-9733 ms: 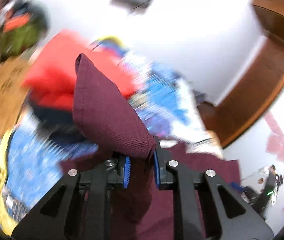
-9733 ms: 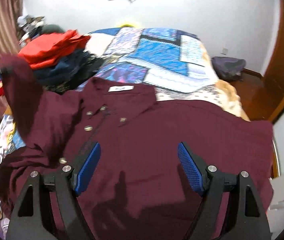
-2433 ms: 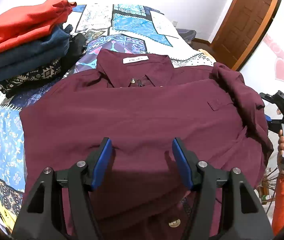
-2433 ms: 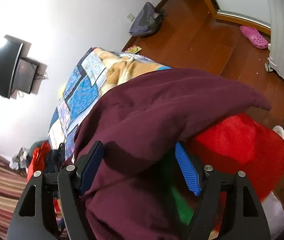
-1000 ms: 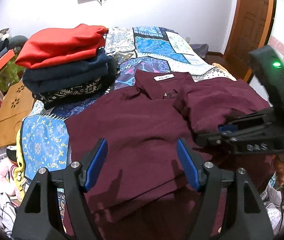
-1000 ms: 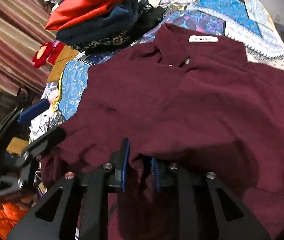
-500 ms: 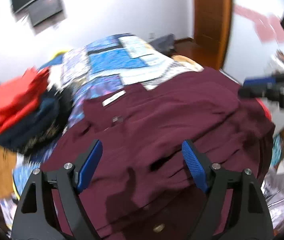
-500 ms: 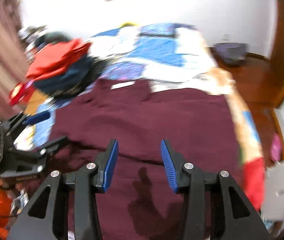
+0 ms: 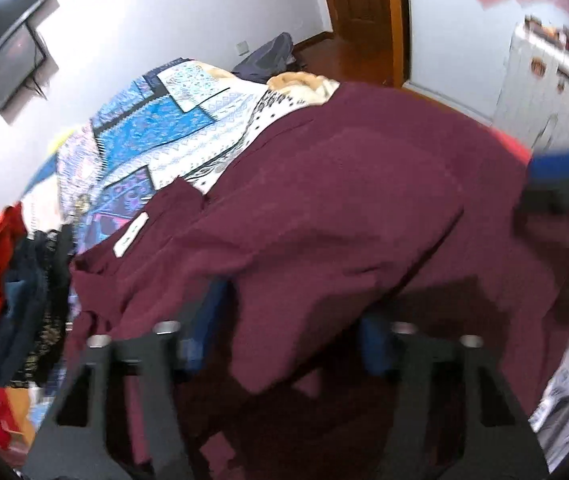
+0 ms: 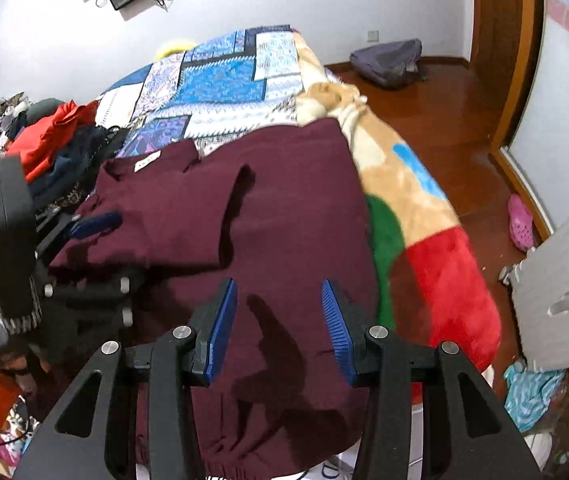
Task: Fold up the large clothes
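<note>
The maroon shirt [image 10: 292, 216] is spread on the quilted bed [image 10: 220, 80], collar toward the stacked clothes [image 10: 64, 148]. The left hand-held gripper [image 9: 284, 344] is closing, a fold of shirt (blurred) lying between its jaws. The right hand-held gripper [image 10: 280, 328] is held apart above the shirt, gripping nothing.

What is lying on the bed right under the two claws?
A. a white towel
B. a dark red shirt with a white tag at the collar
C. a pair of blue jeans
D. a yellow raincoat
B: a dark red shirt is spread over the patchwork bedspread, and a small white tag shows inside its collar.
</note>
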`<act>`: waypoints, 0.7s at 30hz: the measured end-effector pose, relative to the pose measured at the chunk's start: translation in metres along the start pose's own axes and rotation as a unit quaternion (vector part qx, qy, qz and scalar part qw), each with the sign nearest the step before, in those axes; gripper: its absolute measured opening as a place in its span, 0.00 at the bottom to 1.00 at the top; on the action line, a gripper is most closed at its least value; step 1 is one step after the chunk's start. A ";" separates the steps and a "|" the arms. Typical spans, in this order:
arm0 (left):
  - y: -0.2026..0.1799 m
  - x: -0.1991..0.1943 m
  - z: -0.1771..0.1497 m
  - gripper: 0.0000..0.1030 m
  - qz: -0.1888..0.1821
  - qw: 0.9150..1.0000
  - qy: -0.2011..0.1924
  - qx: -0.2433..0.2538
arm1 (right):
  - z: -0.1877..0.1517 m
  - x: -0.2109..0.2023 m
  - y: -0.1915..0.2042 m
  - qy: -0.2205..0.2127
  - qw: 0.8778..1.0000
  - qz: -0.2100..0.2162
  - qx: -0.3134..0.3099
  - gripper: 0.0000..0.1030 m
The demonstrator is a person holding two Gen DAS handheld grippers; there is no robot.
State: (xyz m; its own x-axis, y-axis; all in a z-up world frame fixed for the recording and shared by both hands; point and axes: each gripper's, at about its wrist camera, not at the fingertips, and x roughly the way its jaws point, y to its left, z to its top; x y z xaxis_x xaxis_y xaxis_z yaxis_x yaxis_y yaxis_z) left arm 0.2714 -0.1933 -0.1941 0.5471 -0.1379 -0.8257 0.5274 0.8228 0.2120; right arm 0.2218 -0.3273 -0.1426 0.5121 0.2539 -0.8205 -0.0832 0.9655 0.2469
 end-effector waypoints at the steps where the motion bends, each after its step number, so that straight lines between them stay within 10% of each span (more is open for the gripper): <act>1: 0.006 -0.003 0.004 0.31 -0.016 1.000 -0.005 -0.013 | 0.000 0.003 0.001 0.004 1.000 0.002 0.000 0.39; 4: 0.029 -0.019 0.012 0.09 -0.048 0.997 -0.029 -0.059 | 0.001 0.003 0.003 0.009 1.000 -0.002 -0.010 0.39; 10: 0.101 -0.085 0.004 0.03 -0.042 0.982 -0.107 -0.152 | 0.023 -0.011 0.013 -0.022 0.999 -0.005 -0.041 0.39; 14: 0.157 -0.138 -0.025 0.03 0.016 0.967 -0.155 -0.202 | 0.040 -0.015 0.025 -0.049 0.997 -0.021 -0.063 0.40; 18: 0.193 -0.173 -0.072 0.03 0.091 0.950 -0.174 -0.242 | 0.041 -0.004 0.041 -0.052 0.994 -0.036 -0.093 0.68; 21: 0.205 -0.177 -0.109 0.03 0.132 0.941 -0.162 -0.266 | 0.032 0.015 0.047 -0.032 0.994 -0.027 -0.099 0.68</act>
State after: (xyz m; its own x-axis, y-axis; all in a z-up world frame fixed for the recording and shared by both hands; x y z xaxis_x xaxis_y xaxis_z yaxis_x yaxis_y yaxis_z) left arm 0.2118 0.0601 -0.0611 0.8289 0.0204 -0.5590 -0.0080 0.9997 0.0246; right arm 0.2530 -0.2798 -0.1269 0.5725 0.2041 -0.7941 -0.2181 0.9715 0.0925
